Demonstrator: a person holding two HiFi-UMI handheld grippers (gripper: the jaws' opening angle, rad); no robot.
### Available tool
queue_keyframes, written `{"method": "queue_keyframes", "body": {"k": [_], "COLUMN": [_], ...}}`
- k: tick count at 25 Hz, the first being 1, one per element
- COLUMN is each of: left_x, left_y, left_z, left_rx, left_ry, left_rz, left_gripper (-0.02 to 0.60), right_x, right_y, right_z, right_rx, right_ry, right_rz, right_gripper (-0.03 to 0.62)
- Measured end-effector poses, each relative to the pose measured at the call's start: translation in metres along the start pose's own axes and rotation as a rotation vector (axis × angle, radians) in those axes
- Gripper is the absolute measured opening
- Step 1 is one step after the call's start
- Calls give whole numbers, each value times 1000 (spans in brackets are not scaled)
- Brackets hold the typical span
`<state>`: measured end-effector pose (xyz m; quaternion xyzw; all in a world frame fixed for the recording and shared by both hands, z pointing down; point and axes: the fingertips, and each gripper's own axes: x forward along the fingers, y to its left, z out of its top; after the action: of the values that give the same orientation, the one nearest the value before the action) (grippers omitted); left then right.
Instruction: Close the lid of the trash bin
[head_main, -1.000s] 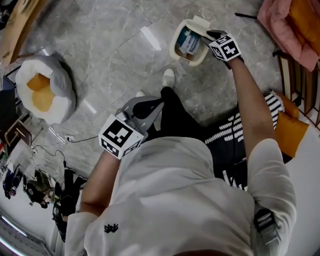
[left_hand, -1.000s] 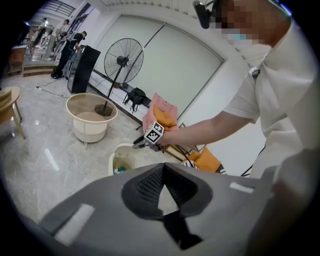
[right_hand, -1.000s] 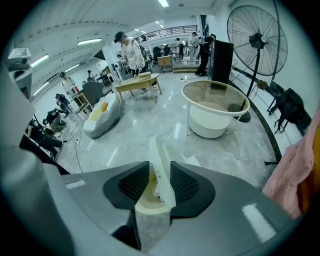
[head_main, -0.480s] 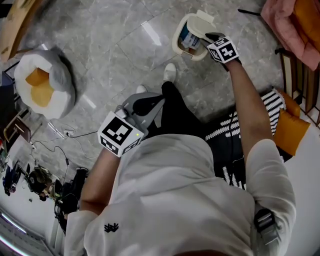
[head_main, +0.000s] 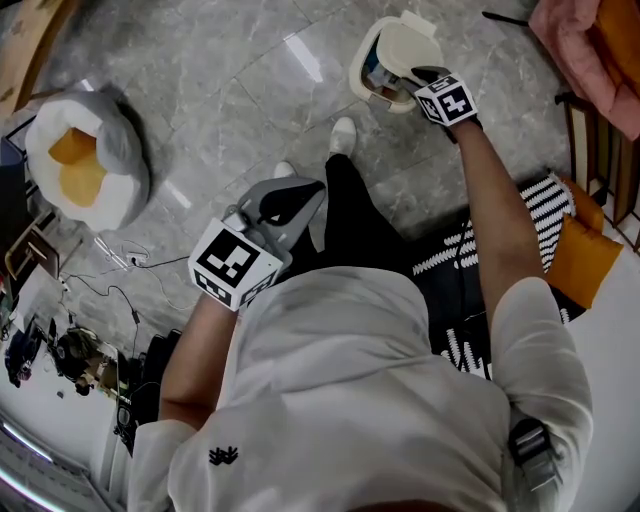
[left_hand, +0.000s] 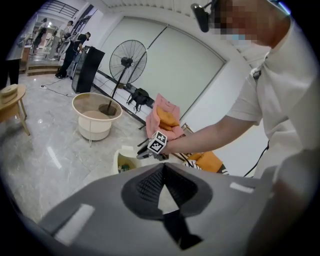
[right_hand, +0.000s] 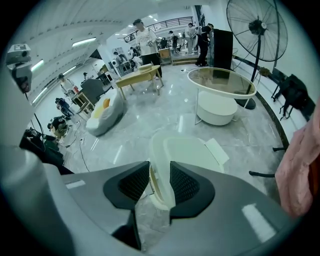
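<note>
Cream plastic lid had swung lower over round cream trash bin
Right gripper clamped its rim between the jaws; left gripper jaws met, empty; closing looked nearly done.

Bare floor lay open left of the bin, with a beanbag well off at the far left. A shoe stood close on the bin's near side. Pink cloth crowded the right. The lid partly covered the bin's mouth.
</note>
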<state>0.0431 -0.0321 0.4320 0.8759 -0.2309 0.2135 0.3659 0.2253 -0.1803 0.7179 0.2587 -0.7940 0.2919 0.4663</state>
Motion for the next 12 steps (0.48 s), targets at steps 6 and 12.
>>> {"method": "queue_keyframes", "body": {"k": [6,12], "left_x": [-1,-8], "left_y": [2,10], "left_z": [-5,-14], "left_rx": [-5,-12], "left_ry": [-9,-9], "left_rz": [6,22], "left_gripper": [57,57], "right_x": [11,27], "right_y": [7,16], "right_z": [-12,-22], "right_rx": [-3,-5], "right_ry": [22,53], "right_rz": [11,26], "right_gripper": [121,121]}}
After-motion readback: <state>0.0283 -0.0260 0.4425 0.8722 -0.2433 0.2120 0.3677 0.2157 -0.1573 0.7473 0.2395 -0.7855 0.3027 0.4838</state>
